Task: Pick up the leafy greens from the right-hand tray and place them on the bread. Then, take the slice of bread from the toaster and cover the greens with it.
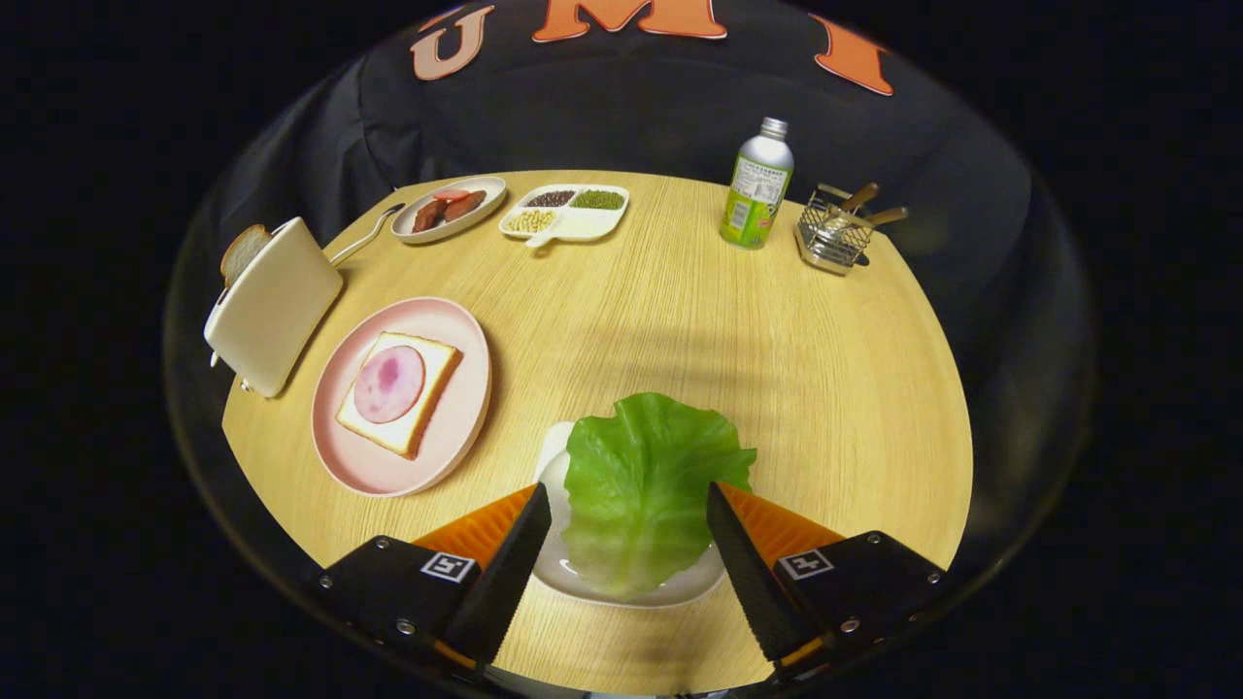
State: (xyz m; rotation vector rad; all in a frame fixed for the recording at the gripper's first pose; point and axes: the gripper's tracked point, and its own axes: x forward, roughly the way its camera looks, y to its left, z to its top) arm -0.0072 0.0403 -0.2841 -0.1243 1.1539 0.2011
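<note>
- Between the two fingers of the hand-held gripper (pixel 628 507) lies the lettuce leaf (pixel 643 485), a bright green ruffled piece that spreads across the gap and reaches out ahead of the fingertips.
- The fingers stand wide apart, one on each side of the leaf; whether either one touches its edge cannot be told, and neither clearly presses on it.
- Under the leaf sits a white tray (pixel 670 587), its rim showing below and beside the greens, on the pale wooden desk (pixel 777 369).
- Ahead and to the left of the fingers is a pink plate (pixel 369 466) carrying a square slice of bread (pixel 427 408), with a round pink slice of ham (pixel 388 383) lying on top of it.
- Farther left, just beside the plate, stands a cream toaster (pixel 272 316), tilted in this view, with the second slice of bread (pixel 243 252) sticking up from its slot.
- Well beyond the fingers, at the far edge of the desk, rest an oval dish of sausage pieces (pixel 449 208) and a divided white dish (pixel 565 213) holding beans or grains in separate compartments.
- Far ahead to the right stand a green-labelled bottle (pixel 757 184) with a metal cap and, just beside it, a wire basket (pixel 835 233) holding wooden-handled utensils.
</note>
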